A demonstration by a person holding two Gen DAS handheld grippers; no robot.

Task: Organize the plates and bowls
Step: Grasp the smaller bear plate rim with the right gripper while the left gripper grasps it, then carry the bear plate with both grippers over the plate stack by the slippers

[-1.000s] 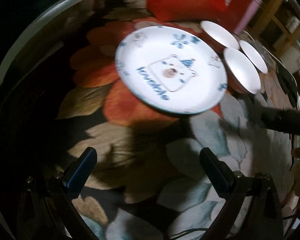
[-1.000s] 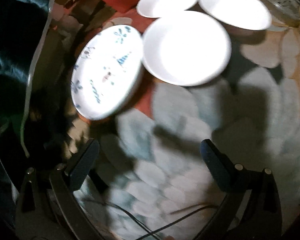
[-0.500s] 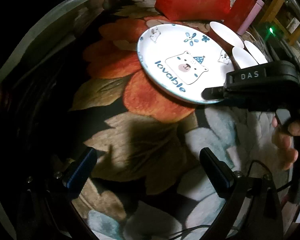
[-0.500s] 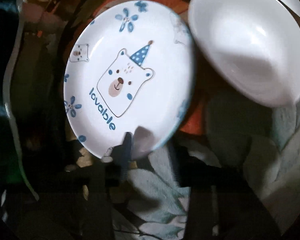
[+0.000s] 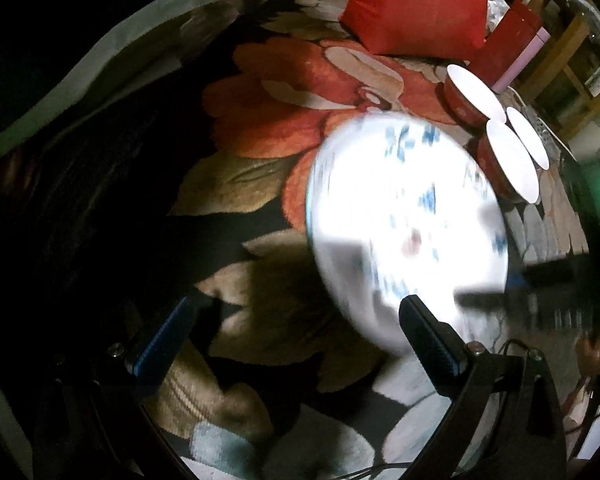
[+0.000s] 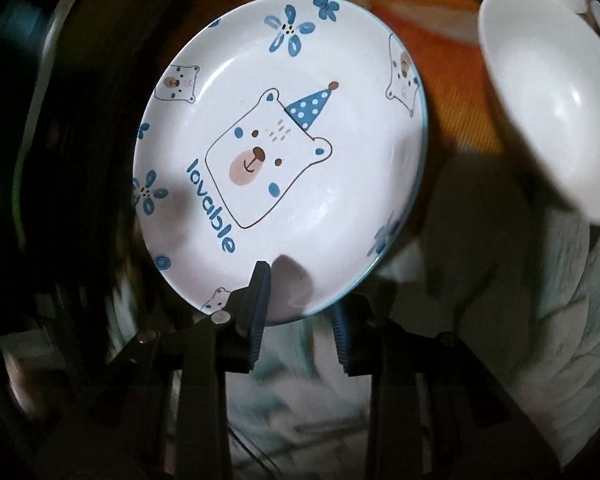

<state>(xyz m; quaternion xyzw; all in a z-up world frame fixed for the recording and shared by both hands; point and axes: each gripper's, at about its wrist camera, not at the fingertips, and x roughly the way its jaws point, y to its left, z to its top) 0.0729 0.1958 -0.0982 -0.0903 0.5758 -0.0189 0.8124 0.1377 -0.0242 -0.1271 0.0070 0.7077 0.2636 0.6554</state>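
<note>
- The left gripper [image 5: 296, 332], black with blue pads, hangs over the flower-patterned cloth [image 5: 260, 152] with its jaws spread wide and nothing between them, as they were a second ago
- The round white ceramic plate printed with a blue-hatted bear and the word "lovable" [image 6: 280, 160] sits at the middle of the right wrist view, tilted, its face turned toward the camera; being round it has no long axis, but the bear's hat points to the far right and the lettering runs down the bear's left side
- The right gripper [image 6: 300, 300] has just been closing and now pinches the plate's near rim, the left finger [image 6: 256, 300] lying over the face and the other behind the edge; a second ago its jaws stood wide above the cloth
- In the left wrist view the plate [image 5: 404, 220] is a blurred white disc, nearer to the left gripper than half a second ago
- Three red-sided bowls with white insides [image 5: 508, 160] stand clustered just right of the plate, where they stood before
- A red bag [image 5: 416, 0] stands at the far edge
</note>
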